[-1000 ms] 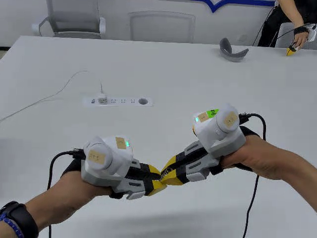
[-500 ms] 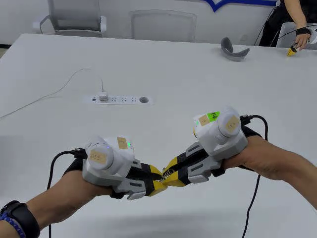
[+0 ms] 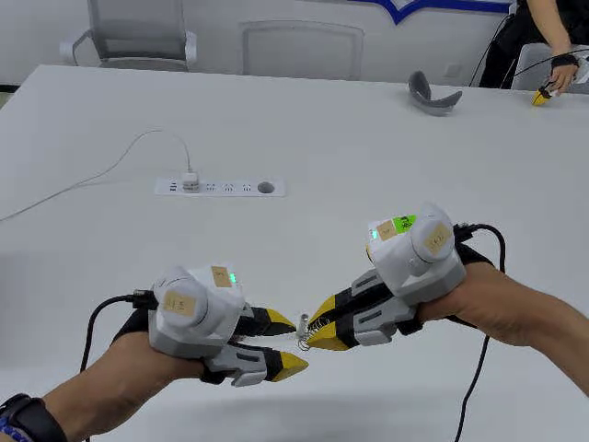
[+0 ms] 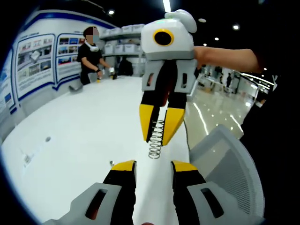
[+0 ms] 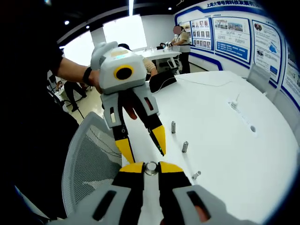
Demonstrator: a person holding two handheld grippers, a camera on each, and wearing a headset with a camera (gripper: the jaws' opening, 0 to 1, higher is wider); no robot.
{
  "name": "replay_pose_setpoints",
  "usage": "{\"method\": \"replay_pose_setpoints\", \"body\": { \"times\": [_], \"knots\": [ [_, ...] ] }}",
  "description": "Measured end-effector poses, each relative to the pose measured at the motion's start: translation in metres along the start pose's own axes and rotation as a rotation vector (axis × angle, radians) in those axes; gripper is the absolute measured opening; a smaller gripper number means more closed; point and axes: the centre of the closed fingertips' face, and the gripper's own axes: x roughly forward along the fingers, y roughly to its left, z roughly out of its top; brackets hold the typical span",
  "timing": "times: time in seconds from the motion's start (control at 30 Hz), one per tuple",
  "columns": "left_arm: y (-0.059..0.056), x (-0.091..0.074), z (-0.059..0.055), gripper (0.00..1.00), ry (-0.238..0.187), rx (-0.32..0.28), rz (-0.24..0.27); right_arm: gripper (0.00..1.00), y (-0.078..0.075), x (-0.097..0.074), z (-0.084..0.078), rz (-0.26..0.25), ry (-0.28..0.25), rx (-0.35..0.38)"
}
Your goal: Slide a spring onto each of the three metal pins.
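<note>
While our right gripper [image 3: 311, 333] pinches a spring [image 4: 155, 147] between its yellow tips, our left gripper [image 3: 296, 343] hangs just beside it, jaws spread and holding nothing. Both hover above the white table [image 3: 368, 138]. We judge the spring should be turned upright over a bare pin, held lightly by its upper coils so the lower end stays free, then lowered straight. Three pins [image 5: 184, 146] sit near one another in the right gripper view, but small; we cannot tell which already carry springs, and the nearest looks tilted.
</note>
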Motion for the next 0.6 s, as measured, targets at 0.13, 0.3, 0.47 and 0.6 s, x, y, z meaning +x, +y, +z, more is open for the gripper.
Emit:
{"method": "replay_pose_setpoints", "body": {
  "times": [0.13,0.3,0.47,0.6],
  "knots": [
    [0.003,-0.003,-0.010,0.35,0.008,-0.031,0.025,0.12,-0.002,0.000,-0.008,-0.008,0.009,0.008],
    [0.006,-0.006,-0.018,0.38,0.009,-0.057,0.054,0.12,-0.004,0.000,-0.017,-0.018,0.028,0.017],
    [0.009,-0.010,-0.026,0.41,0.011,-0.079,0.079,0.13,-0.009,0.002,-0.027,-0.033,0.054,0.017],
    [0.013,-0.016,-0.035,0.45,0.021,-0.094,0.106,0.13,-0.016,0.002,-0.035,-0.055,0.074,0.019]
  ]
}}
